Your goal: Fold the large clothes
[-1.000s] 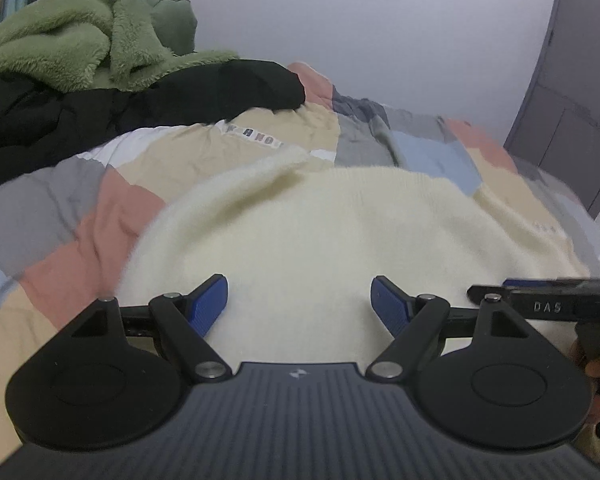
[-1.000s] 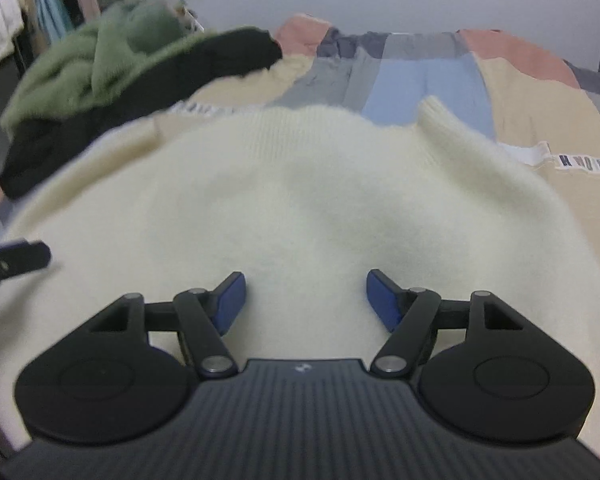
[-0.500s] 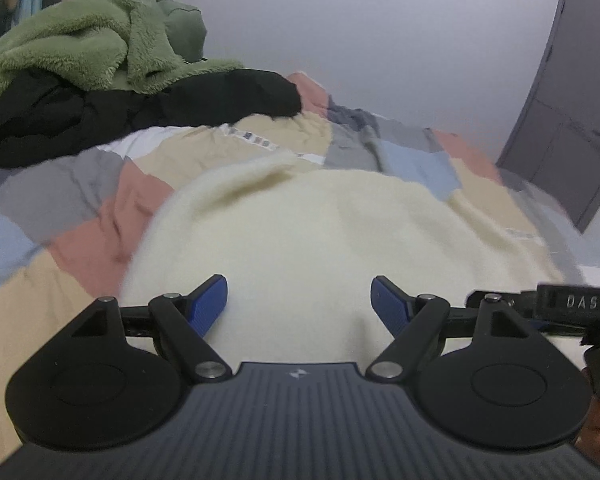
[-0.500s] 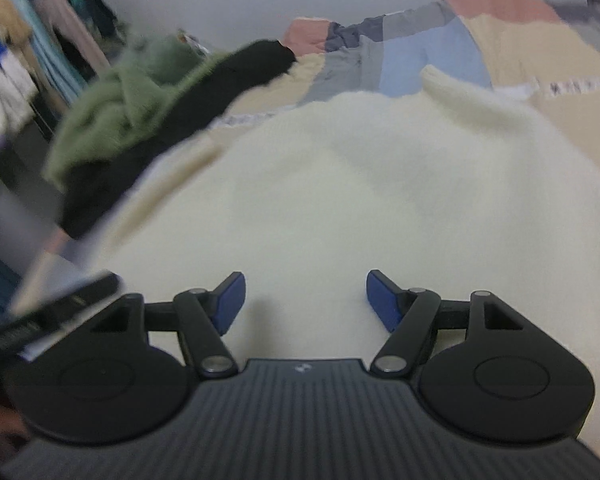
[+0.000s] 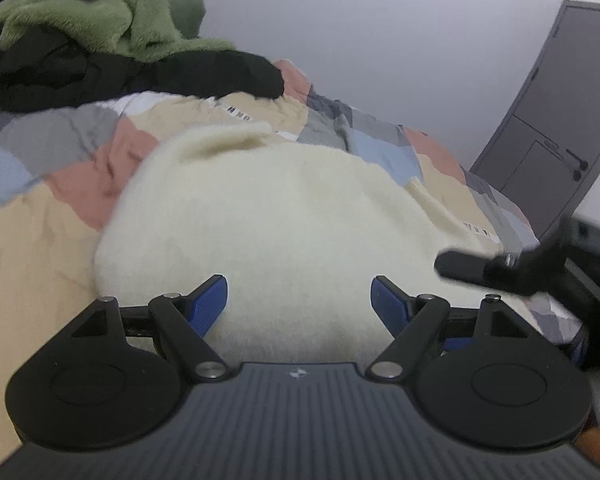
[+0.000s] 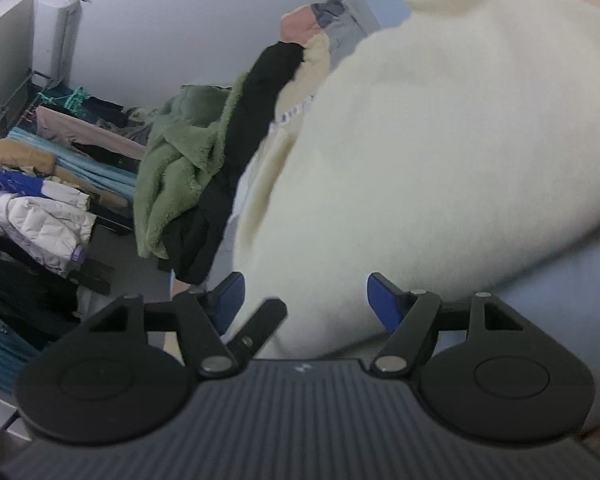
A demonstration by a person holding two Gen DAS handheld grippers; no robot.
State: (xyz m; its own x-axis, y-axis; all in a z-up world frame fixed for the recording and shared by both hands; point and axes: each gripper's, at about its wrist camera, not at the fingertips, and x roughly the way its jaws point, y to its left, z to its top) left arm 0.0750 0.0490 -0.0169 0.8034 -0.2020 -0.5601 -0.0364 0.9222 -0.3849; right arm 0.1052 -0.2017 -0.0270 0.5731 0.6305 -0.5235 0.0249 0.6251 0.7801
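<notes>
Centre frame, cream sweater (image 5: 284,216) lies on patchwork quilt (image 5: 40,216), long axis apparently toward upper left. Left gripper (image 5: 299,300) wide, empty; right gripper (image 6: 305,298) opening, pads clear.

A bedroom at home: a patchwork-quilted bed (image 5: 52,208), a grey door (image 5: 548,120), a clothes rack (image 6: 40,168).

Cream sweater (image 5: 284,216), pastel patchwork quilt (image 5: 48,216), green fleece (image 5: 100,12), black garment (image 5: 140,80)
</notes>
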